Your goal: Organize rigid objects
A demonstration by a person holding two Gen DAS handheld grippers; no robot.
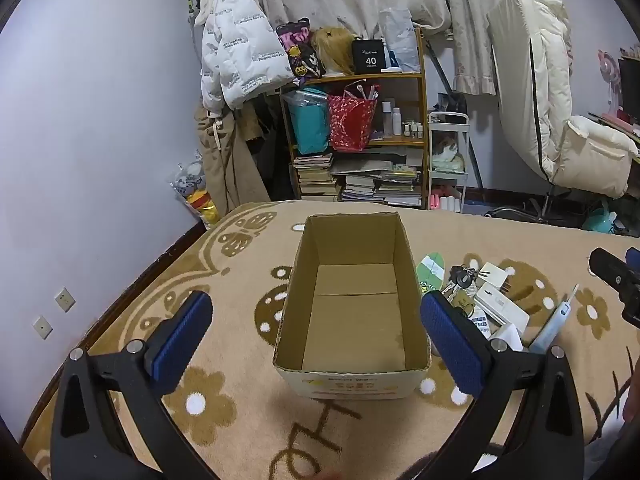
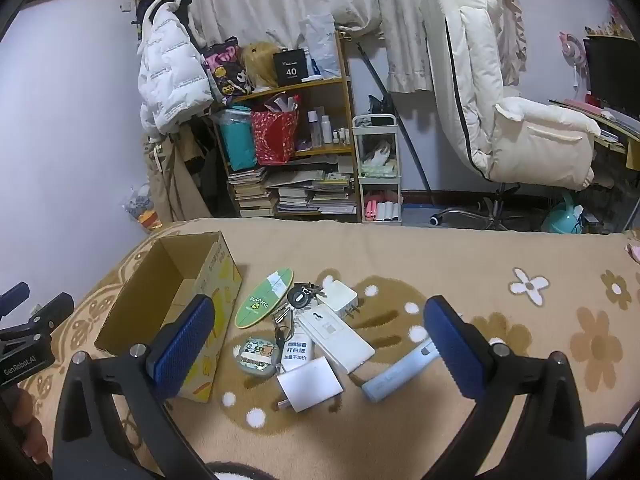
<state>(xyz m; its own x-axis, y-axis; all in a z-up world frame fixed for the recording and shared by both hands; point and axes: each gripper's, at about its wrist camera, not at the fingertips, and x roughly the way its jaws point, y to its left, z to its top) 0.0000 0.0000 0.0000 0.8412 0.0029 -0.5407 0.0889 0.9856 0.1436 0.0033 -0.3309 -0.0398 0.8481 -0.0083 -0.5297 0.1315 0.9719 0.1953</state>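
A bedroom, with a tan flowered blanket (image 2: 460, 248) as work surface. Centre-left in the right wrist view, an empty cardboard box (image 2: 168, 280) waits for the chargers, keys and badges (image 2: 316, 328) piled just beside it. Left gripper (image 1: 316, 336) and right gripper (image 2: 320, 344) hover, jaws spread, holding nothing.

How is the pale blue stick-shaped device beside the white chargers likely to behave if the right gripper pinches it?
The pale blue stick-shaped device looks like rigid plastic, so it probably won't flex. Its smooth, slim body may slip or pivot between the pads if pinched off-centre. Lying flat on the soft beige flowered blanket, it probably won't roll far.
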